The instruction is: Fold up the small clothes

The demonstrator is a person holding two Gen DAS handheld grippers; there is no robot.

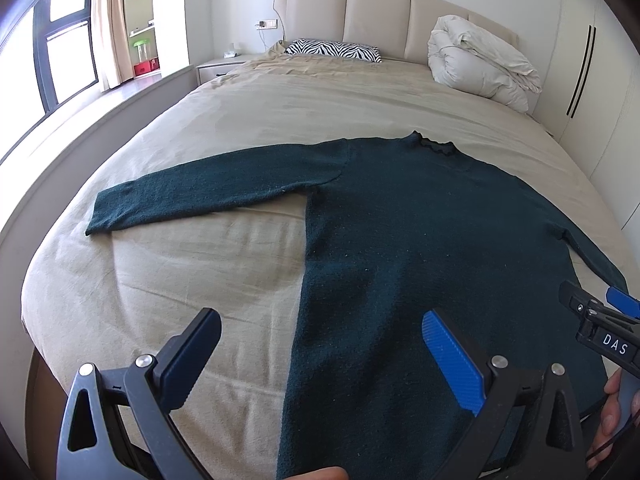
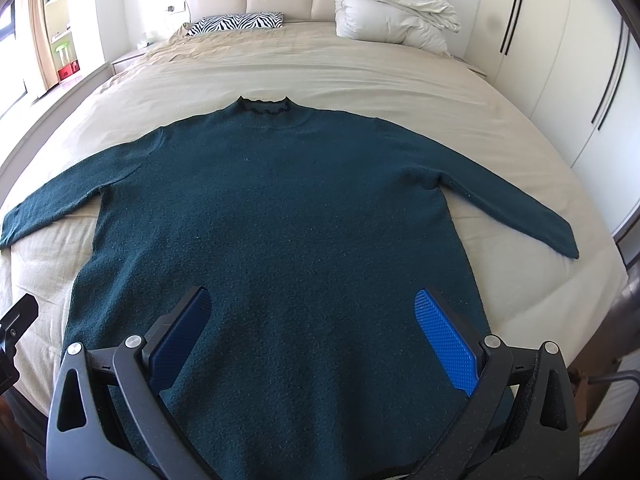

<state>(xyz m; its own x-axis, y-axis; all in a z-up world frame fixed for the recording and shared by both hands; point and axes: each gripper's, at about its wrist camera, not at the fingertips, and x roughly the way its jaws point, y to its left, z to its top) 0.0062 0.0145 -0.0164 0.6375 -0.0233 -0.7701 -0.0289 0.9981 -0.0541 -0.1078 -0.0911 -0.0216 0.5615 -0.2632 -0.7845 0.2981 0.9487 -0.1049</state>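
Note:
A dark teal knit sweater (image 2: 280, 208) lies flat on the bed, collar (image 2: 264, 106) toward the headboard, both sleeves spread out to the sides. In the left wrist view the sweater (image 1: 420, 240) fills the middle and right, its left sleeve (image 1: 192, 192) stretched left. My left gripper (image 1: 320, 322) is open and empty, hovering above the sweater's lower left edge. My right gripper (image 2: 312, 304) is open and empty above the sweater's lower body; it also shows at the right edge of the left wrist view (image 1: 600, 320).
The bed (image 2: 360, 76) has a beige sheet. A zebra-print pillow (image 2: 236, 23) and a rolled white duvet (image 2: 392, 12) lie by the headboard. White wardrobe doors (image 2: 560, 60) stand at the right, a window (image 1: 52, 40) and nightstand (image 1: 220, 66) at the left.

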